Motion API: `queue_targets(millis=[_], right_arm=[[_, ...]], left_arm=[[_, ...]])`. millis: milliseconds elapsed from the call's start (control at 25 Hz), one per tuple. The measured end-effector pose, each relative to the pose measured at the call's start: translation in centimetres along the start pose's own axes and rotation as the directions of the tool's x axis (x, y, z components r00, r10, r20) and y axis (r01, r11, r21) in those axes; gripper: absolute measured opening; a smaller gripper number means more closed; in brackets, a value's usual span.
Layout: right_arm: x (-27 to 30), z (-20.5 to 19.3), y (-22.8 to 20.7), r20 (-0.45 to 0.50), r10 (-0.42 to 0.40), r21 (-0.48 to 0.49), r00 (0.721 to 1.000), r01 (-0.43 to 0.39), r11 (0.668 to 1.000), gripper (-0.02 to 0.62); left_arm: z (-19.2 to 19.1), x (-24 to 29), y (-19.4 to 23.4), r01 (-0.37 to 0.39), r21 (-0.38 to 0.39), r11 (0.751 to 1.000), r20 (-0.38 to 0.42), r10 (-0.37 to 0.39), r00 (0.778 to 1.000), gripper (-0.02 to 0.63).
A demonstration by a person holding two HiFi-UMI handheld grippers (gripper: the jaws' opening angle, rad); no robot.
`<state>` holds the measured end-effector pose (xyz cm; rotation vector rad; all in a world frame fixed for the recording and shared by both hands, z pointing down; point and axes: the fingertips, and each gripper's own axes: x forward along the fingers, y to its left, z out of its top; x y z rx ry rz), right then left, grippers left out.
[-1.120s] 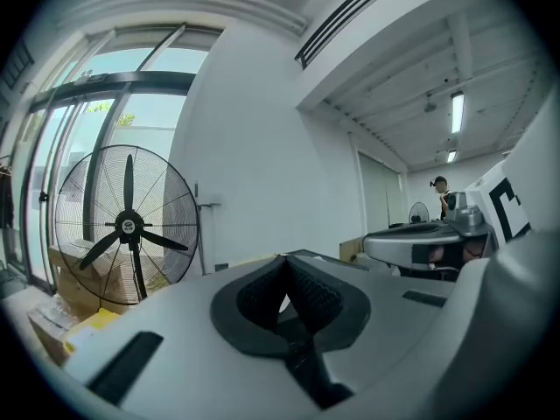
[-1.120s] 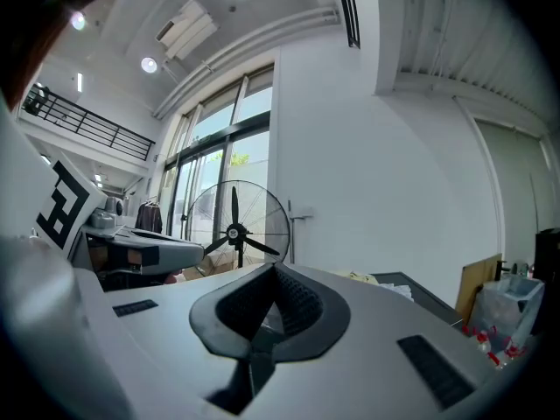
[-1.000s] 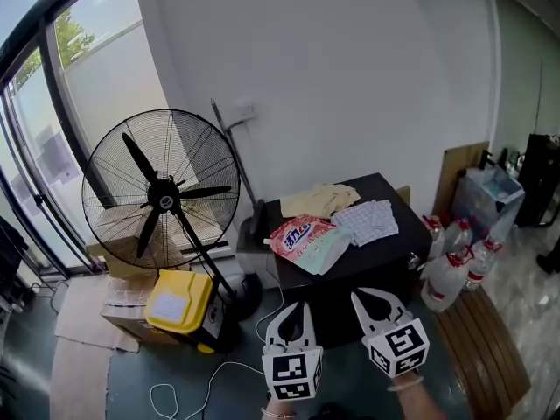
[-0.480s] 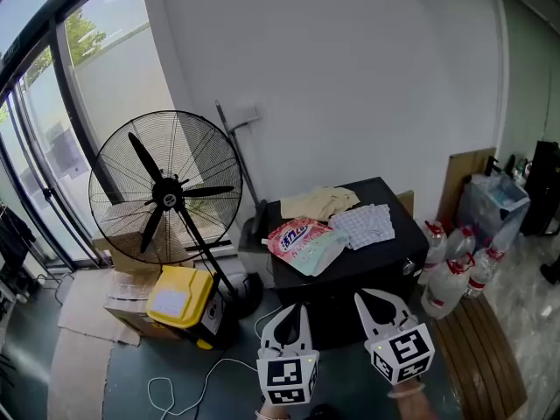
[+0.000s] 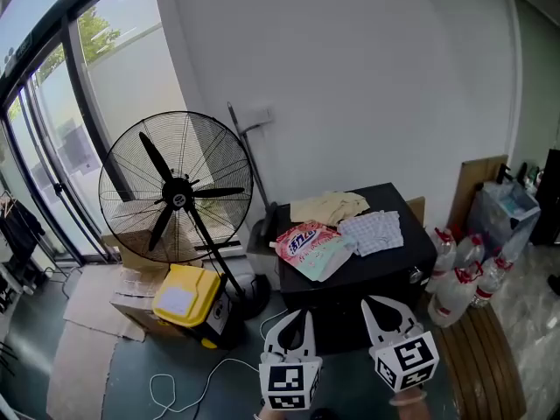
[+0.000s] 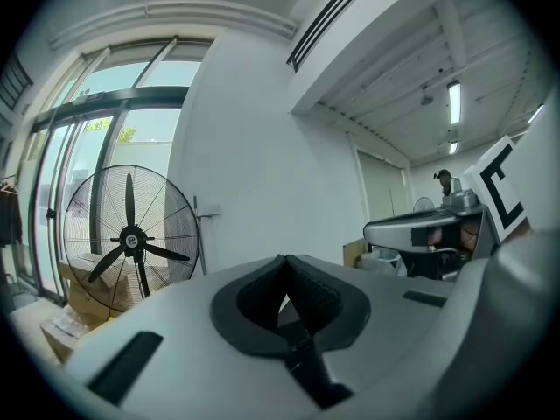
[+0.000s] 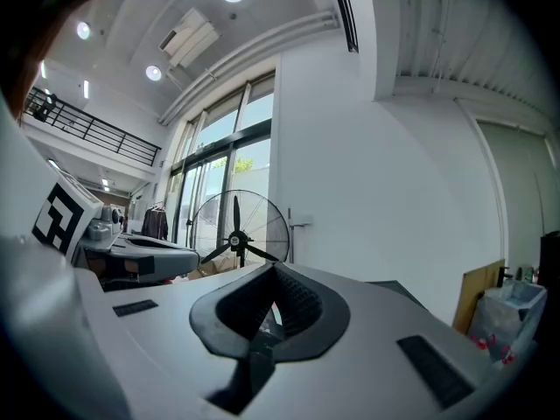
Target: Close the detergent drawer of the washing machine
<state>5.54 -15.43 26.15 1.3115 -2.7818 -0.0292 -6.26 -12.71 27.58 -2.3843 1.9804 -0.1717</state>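
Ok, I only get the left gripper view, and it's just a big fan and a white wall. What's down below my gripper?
Observer: A black machine shaped like a box stands just beyond the left gripper, to the right of the fan.
Operator: Is there stuff on top of it?
Observer: Yes. A pink pouch, a checked cloth and a beige cloth lie on its top.
Operator: Is my other gripper holding anything?
Observer: No. The right gripper has its jaws together with nothing between them.
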Motion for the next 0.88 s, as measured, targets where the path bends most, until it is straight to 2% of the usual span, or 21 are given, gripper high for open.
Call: queue_targets(millis=[240,880], right_arm=[[0.5,0.0,-0.3,0.014,0.0,0.041,1.0,-0.001,0.999,0.025],[1.7,0.2,-0.3,0.034,-0.005,0.057,0.999,0.003,0.998,0.025]], left_arm=[[-0.1,0.4,-0.3,0.035,0.009,0.999,-0.005,-0.035,0.999,0.015],[-0.6,1.8,0.1,0.08,0.013,0.997,-0.011,-0.08,0.997,0.015]])
